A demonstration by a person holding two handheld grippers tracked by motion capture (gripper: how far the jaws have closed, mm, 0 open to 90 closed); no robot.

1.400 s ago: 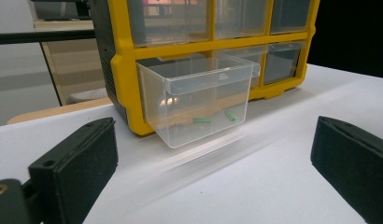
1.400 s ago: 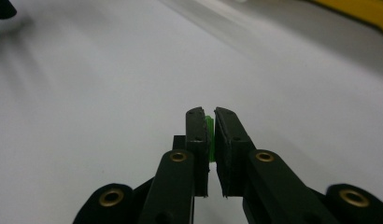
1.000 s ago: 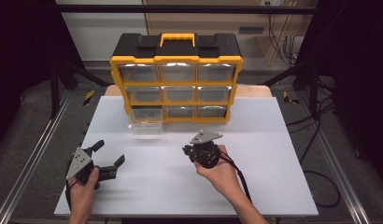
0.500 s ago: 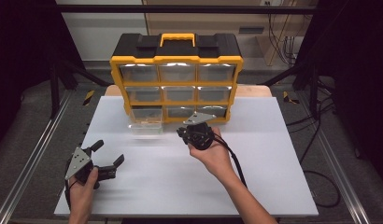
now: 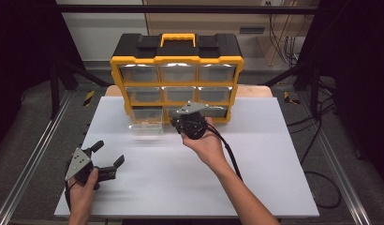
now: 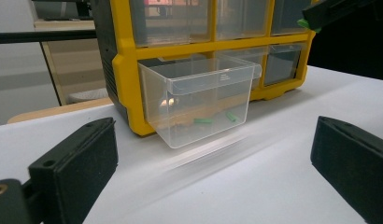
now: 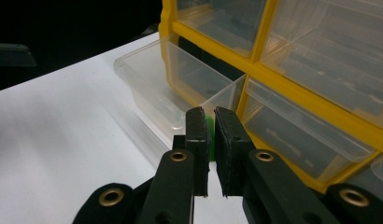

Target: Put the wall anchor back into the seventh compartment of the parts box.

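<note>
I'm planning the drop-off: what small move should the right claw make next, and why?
Probably ease the right claw forward over the pulled-out clear drawer, then open. It is shut on a small green piece just short of the drawer, where similar green pieces already lie.

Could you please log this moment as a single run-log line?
right gripper: shut on green piece, near open drawer | left gripper: open, on table

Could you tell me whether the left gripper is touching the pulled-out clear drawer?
Apart. The left gripper view shows bare white table between the open left gripper and the clear drawer.
</note>
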